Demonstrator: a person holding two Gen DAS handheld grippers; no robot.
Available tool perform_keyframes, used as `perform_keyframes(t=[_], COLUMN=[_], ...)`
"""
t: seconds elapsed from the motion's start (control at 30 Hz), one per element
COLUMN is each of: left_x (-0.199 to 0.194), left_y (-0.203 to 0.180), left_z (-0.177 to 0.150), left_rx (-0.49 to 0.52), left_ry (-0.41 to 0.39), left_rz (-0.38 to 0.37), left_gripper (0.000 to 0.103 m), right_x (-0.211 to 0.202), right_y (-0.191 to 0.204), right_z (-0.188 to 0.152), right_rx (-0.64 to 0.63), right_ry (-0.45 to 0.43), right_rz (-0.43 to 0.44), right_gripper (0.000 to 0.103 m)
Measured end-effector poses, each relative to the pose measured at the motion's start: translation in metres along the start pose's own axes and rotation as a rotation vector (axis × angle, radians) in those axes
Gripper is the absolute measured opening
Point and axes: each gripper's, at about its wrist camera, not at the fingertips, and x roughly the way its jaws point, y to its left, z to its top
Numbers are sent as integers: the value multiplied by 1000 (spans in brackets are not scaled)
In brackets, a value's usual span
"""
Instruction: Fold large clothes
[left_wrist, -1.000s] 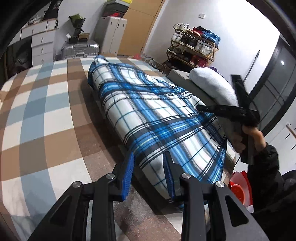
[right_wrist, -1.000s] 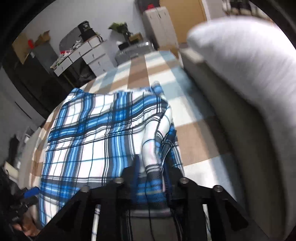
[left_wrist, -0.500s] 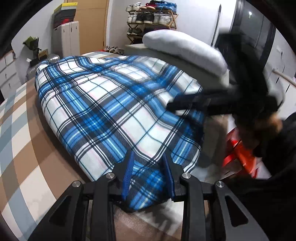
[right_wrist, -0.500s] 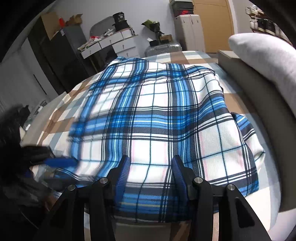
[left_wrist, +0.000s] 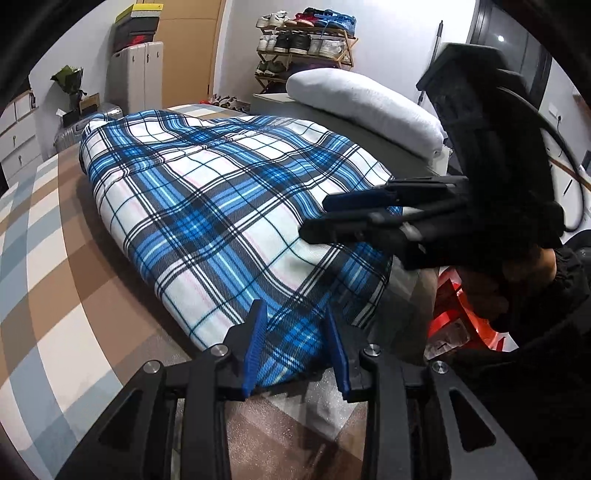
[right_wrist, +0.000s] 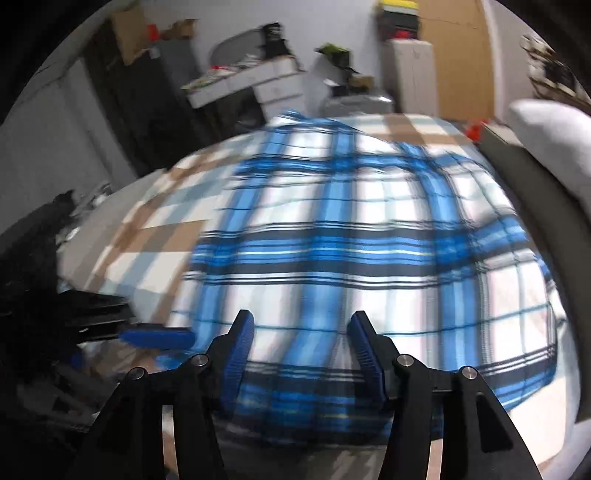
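1 blue, white and black plaid garment (left_wrist: 221, 206) is seen spread flat on a bed (left_wrist: 55, 258) covered in brown, cream and pale-blue checks, with its near edge at the bed's edge. In the left wrist view the left gripper (left_wrist: 295, 343) is held low over the near corner of the garment, its 2 blue-padded fingers (left_wrist: 255, 343) set narrow, with plaid cloth seen between them; whether the pads press on the cloth cannot be told. Only this view shows the right gripper (left_wrist: 332, 218) from the side, hovering above the garment's right edge and gripped by a hand (left_wrist: 524, 266) in a dark sleeve (left_wrist: 535, 369); 1 white pillow (left_wrist: 362, 107) on a grey headboard ledge, 1 shoe rack (left_wrist: 306, 40) with 3 visible rows of shoes, a red object (left_wrist: 454, 306) beside the bed and a pale cabinet (left_wrist: 136, 74) are also shown there. The right wrist view is blurred, yet it shows what the other cannot: the right gripper's fingers (right_wrist: 240, 354) stand wide apart above the cloth, having just been opening, with nothing pinched between them. In that view the garment (right_wrist: 351, 240) fills the middle, the left gripper's blue pad (right_wrist: 155, 338) is seen at the left edge, and a cluttered white desk (right_wrist: 251, 81) stands by the far wall.
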Motion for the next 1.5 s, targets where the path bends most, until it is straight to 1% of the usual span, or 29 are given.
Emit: perform_keyframes(t=[0.03,0.07,0.17,0.23,0.27,0.37,0.4,0.43,0.47,0.53,0.57,0.67,0.8,0.87,0.9,0.93,0.97,1.0,1.03,1.07,1.13,1.17,1.2,1.23,1.3,1.33,1.37,1.4,1.5], left_x=[2,4,5,4,3,3,2,1,1,0,-1,-9,-25,-17,-9,5,23,34,32,30,29,29,29,29,27,25,23,17,12], left_y=[1,2,2,3,4,7,7,7,8,8,7,6,9,14,18,23,30,35,36,36,35,36,37,37,38,37,37,37,40], left_z=[0,1,2,2,1,1,1,0,0,1,2,12,40,50,52,53,50,45,42,39,37,36,36,37,40,43,48,54,70], left_rx=[-8,-13,-10,-15,-21,-31,-32,-33,-34,-36,-40,-54,-68,-52,-44,-41,-55,-75,-81,-80,-70,-75,-83,-81,-77,-83,-89,-93,-76], left_ry=[1,1,4,3,2,-2,-4,-5,-5,-1,3,-5,-107,-115,-104,-59,13,49,13,4,1,0,1,5,16,23,24,1,-53], left_rz=[-4,-8,-9,-16,-21,-36,-39,-39,-39,-39,-38,-30,-12,36,53,83,117,108,97,92,89,82,77,76,80,80,76,71,89], left_gripper=[26,26,26,26,26,26,26,26,26,26,26,27,27,27,27,27,27,26,27,27,27,27,27,27,27,27,27,27,27], right_x=[4,5,9,1,-6,-21,-21,-25,-31,-34,-35,-35,-6,14,27,36,34,29,24,20,12,10,6,3,-1,-4,-6,-5,15], right_y=[6,13,19,13,6,-43,-56,-73,-83,-81,-74,-39,-5,0,-3,-10,-16,-25,-36,-51,-84,-96,-107,-108,-95,-85,-74,-61,-38], right_z=[-5,-13,-19,-20,-21,-26,-27,-30,-30,-27,-24,-3,26,27,28,28,28,28,27,24,17,15,13,14,21,26,32,39,55], right_rx=[-36,-62,-125,-152,-168,-135,-108,-52,15,37,23,-38,-128,-158,-158,-143,-131,-117,-102,-87,-18,24,72,89,54,26,2,-22,-87], right_ry=[19,30,20,22,11,1,18,25,11,20,9,-53,-58,-33,-14,-6,-19,-29,-38,-44,-37,-26,-19,-15,-15,-35,-60,-71,-67], right_rz=[11,-2,-36,-91,-168,-497,-554,-545,-492,-498,-501,-374,-251,-205,-189,-183,-159,-148,-203,-309,-408,-411,-389,-386,-408,-394,-361,-316,-228], right_gripper=[60,60,56,55,55,56,59,57,56,56,56,57,57,58,58,59,59,58,59,58,60,61,61,61,61,61,61,62,62])
